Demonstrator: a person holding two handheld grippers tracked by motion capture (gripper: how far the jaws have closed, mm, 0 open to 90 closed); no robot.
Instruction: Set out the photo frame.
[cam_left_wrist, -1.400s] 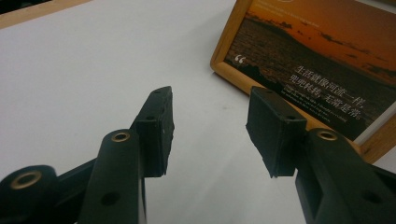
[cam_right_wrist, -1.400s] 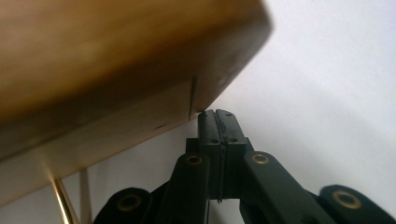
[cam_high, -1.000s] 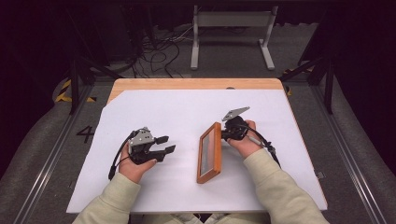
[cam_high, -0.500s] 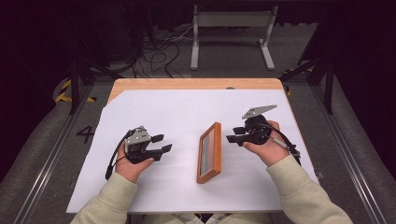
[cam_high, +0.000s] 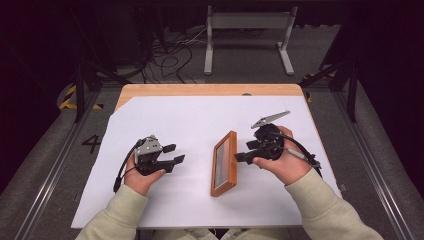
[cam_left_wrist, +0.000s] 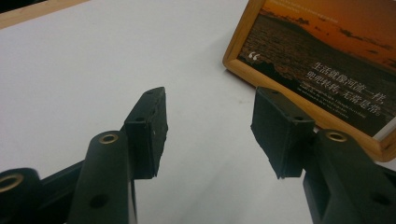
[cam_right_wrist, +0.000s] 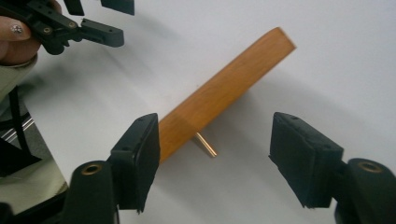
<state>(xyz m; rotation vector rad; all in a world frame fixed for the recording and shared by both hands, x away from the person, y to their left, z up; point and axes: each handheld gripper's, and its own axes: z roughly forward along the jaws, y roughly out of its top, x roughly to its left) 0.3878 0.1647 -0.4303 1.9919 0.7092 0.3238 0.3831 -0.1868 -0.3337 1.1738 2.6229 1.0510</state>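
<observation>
White paper covers the wooden table, and nothing lies between either gripper and the wooden picture frame standing at its middle. Nearest the person, the left gripper rests with jaws spread and empty, pointing toward the frame's sunset print. The right gripper has its jaws wide apart, holding nothing, just beside the frame's back, where a small brass prop shows. A second ago it was at the frame's top edge; it has since drawn off to the right. Beyond the table, cables and a metal stand sit on the floor.
</observation>
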